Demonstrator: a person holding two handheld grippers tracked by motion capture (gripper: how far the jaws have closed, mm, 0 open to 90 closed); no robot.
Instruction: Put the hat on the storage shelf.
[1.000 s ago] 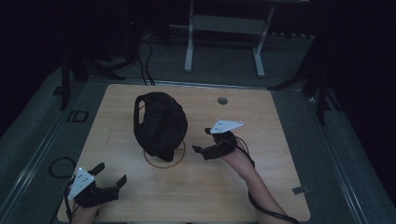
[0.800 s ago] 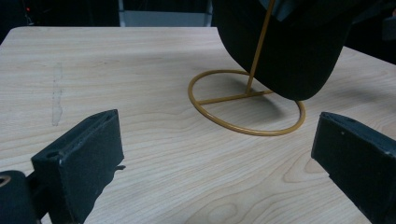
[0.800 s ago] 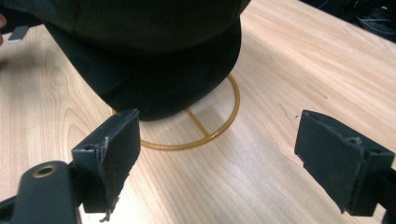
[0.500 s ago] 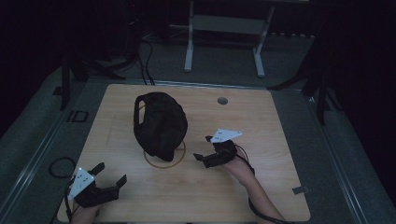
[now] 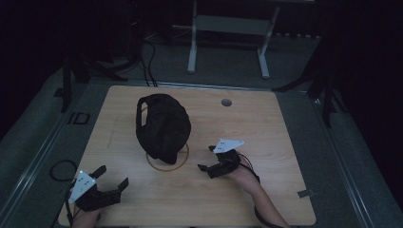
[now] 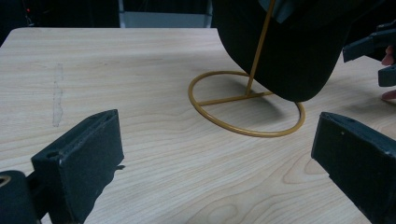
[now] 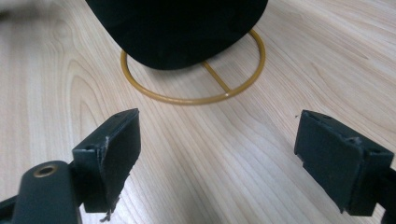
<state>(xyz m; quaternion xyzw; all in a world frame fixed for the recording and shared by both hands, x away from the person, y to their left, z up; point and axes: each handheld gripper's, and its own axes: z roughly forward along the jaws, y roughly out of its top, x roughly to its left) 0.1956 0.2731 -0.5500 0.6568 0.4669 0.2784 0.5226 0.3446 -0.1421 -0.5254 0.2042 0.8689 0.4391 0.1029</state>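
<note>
A black cap (image 5: 162,126) hangs on a thin gold wire stand whose ring base (image 5: 167,160) rests on the wooden table (image 5: 266,123). The left gripper view shows the cap (image 6: 285,42) above the ring base (image 6: 247,105); the right gripper view shows the cap (image 7: 177,28) and the ring base (image 7: 196,74). My right gripper (image 5: 208,159) is open, just right of the ring, empty. My left gripper (image 5: 113,176) is open near the table's front left corner, also empty. The right gripper's jaws (image 6: 378,56) peek in at the far right of the left gripper view.
A small round grommet hole (image 5: 226,102) sits near the table's back edge. Behind the table stand a white metal frame (image 5: 228,28) and dark tripod legs (image 5: 71,71). A cable loop (image 5: 59,168) lies on the floor at the left.
My right gripper has drawn back toward the front of the table, away from the cap. The left gripper has stayed in place.
</note>
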